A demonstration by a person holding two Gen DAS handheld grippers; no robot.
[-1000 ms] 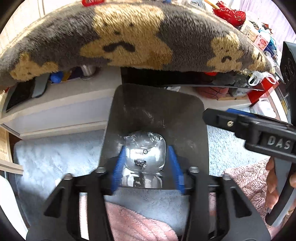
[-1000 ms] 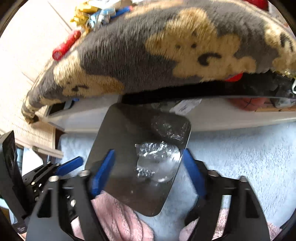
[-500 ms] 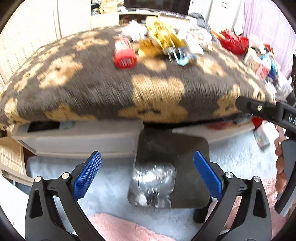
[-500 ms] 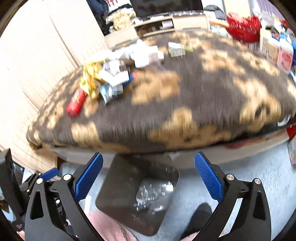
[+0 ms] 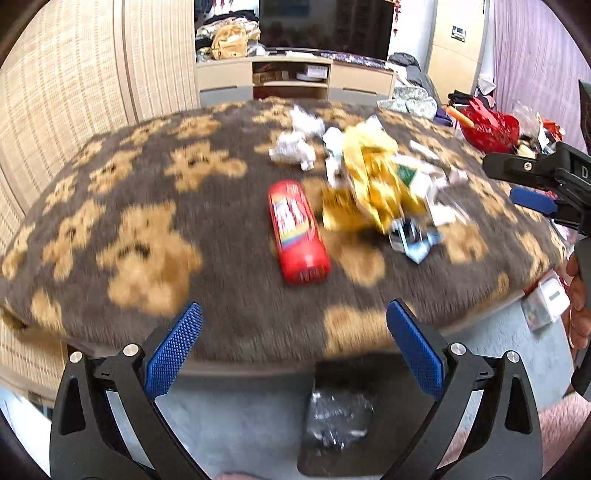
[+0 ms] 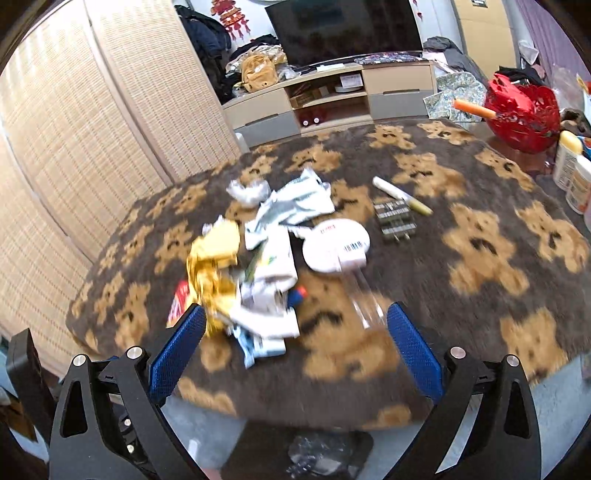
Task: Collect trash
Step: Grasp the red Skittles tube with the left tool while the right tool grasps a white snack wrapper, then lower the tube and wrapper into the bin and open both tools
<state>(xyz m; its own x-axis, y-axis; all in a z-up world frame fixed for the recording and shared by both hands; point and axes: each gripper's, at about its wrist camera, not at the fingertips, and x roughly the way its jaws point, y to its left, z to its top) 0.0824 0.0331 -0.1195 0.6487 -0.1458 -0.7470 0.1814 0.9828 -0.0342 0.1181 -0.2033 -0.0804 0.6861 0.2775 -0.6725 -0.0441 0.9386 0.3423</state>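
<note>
Both grippers, left and right, gape empty. Red cylindrical snack tube lies on bear-print blanket, ahead of left gripper, long axis pointing away; left nearer.

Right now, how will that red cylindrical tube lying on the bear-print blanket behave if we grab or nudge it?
The red cylindrical tube lies on its side, so a sideways nudge would probably roll it, though the plush bear-print blanket may damp that. It looks rigid, likely firm in a grip. Its glossy surface could slip.

Woven screen left, TV over low cabinet, purple curtain rt
</note>
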